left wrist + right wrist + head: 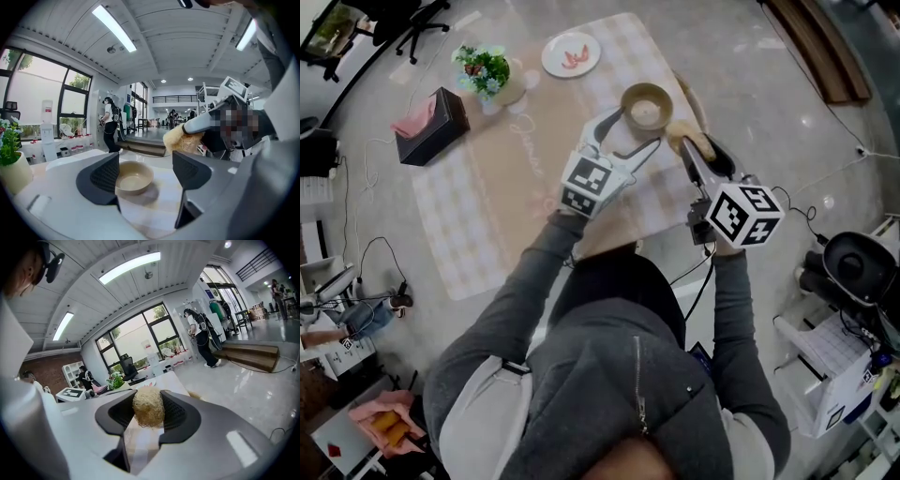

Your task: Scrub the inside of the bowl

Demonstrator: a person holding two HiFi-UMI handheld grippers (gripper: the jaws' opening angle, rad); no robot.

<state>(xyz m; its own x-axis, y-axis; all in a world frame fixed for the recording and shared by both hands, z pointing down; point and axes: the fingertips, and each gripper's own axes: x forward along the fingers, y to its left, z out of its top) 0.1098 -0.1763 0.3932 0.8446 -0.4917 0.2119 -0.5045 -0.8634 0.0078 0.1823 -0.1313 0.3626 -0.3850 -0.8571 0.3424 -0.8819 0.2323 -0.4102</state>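
Note:
A tan bowl [646,106] stands upright on the checked tablecloth [487,206], near the table's right edge. My left gripper [634,131] reaches in from the bowl's near side, open, its jaws spread just in front of the bowl [134,178] and not pressing it. My right gripper [686,150] hovers to the right of the bowl, shut on a straw-coloured scrubber [689,139]. In the right gripper view the scrubber [148,407] fills the gap between the pads. From the left gripper view the scrubber [182,139] hangs above and right of the bowl.
At the table's far side lie a white plate [571,53] with red bits, a potted plant [487,73] and a dark tissue box [431,125]. The table's right edge runs close beside the bowl. People stand far off on the floor [110,124].

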